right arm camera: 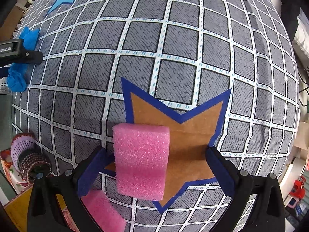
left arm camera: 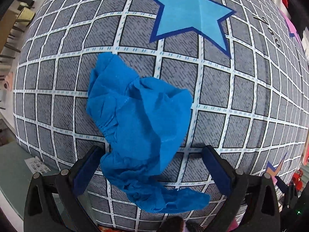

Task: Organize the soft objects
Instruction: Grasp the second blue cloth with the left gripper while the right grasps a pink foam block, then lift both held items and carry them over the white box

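Note:
A crumpled blue shoe cover (left arm camera: 139, 127) lies on the grey checked cloth (left arm camera: 58, 77), below a light blue star patch (left arm camera: 191, 13). My left gripper (left arm camera: 152, 164) is open, its fingers on either side of the cover's near end. In the right wrist view a pink foam block (right arm camera: 142, 160) rests on the left part of a brown star patch (right arm camera: 191, 135). My right gripper (right arm camera: 154, 168) is open, with the block between its fingers and against the left one. The left gripper (right arm camera: 21, 53) and the blue cover (right arm camera: 16, 79) show at the far left there.
A second pink foam piece (right arm camera: 102, 210) lies near my right gripper's left finger. Knitted items (right arm camera: 29, 154) sit at the cloth's left edge. A pink star patch (left arm camera: 291, 27) is at the right. Red objects (right arm camera: 298, 187) and clutter lie beyond the cloth's right edge.

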A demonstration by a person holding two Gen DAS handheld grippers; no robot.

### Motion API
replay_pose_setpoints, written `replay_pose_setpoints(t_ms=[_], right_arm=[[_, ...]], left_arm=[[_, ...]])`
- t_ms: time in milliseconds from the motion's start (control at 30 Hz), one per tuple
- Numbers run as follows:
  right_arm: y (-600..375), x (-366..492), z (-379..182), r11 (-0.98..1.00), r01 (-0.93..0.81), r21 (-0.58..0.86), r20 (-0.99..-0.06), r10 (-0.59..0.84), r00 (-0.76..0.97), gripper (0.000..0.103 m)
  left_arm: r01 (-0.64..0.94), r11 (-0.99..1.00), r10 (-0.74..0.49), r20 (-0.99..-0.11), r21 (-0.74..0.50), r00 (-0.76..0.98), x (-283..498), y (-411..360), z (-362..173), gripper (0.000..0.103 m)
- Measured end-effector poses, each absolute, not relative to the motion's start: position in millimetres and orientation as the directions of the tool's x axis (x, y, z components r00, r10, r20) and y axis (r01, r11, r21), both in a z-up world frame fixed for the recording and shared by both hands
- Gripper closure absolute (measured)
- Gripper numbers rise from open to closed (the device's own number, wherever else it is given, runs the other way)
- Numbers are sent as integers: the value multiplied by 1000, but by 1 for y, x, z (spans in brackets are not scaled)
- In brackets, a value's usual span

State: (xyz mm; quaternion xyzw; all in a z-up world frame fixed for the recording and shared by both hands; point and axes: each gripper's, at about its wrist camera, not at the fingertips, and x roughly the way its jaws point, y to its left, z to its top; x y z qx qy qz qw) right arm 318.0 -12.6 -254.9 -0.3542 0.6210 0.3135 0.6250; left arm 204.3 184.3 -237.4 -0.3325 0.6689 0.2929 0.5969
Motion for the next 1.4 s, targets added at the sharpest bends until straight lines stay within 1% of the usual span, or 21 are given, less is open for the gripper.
replay_pose_setpoints(t_ms=[133,233,300,333,367,400,433,467,533,633,733,933,1100,1167,1400], right_arm=[[-37,305,-254,550,-833,-53,-999,-28,45,0],[-57,306,-241,550,-834,-52,-999,-39,37,0],[-56,301,-239,537,-842,-57,-998,-44,39,5],[-56,298,-236,530,-846,-58,-998,-37,45,13],[-57,295,-232,521,-851,-58,-998,-27,51,27],[-57,292,-227,515,-855,-56,-998,-17,55,36],[-57,290,-222,507,-860,-47,-999,-5,52,57],[-58,289,-218,503,-864,-31,-999,2,37,59],[-62,289,-215,523,-852,-6,-1000,-4,5,59],[-74,296,-199,595,-802,58,-998,44,-39,59],[-84,297,-178,624,-775,100,-994,91,-55,59],[-97,276,-127,629,-761,158,-984,168,-65,59],[-103,257,-89,610,-771,184,-975,214,-64,59],[-102,248,-77,606,-770,198,-970,235,-64,59],[-90,204,-38,565,-794,222,-960,268,-77,58]], left_arm=[[-805,593,-82,-995,-7,-51,205,187,-239,0],[-817,577,-88,-995,-5,-56,205,184,-241,0],[-826,564,-92,-994,-5,-57,204,183,-239,2],[-824,567,-80,-995,-2,-53,200,180,-233,8],[-809,588,-57,-997,6,-48,203,176,-228,20],[-794,608,-41,-998,9,-43,206,171,-221,30],[-767,642,-25,-999,10,-34,210,166,-214,65],[-745,667,-31,-999,3,-31,213,163,-211,87],[-736,675,-67,-998,-51,8,212,159,-201,87],[-705,702,-32,-993,-102,111,204,150,-167,88],[-676,725,-13,-985,-129,174,190,137,-137,88],[-621,771,37,-963,-142,265,147,100,-80,87],[-557,819,62,-943,-139,327,114,59,-45,87],[-536,835,82,-937,-121,340,98,42,-30,87],[-563,820,141,-919,-100,368,41,21,1,87]])
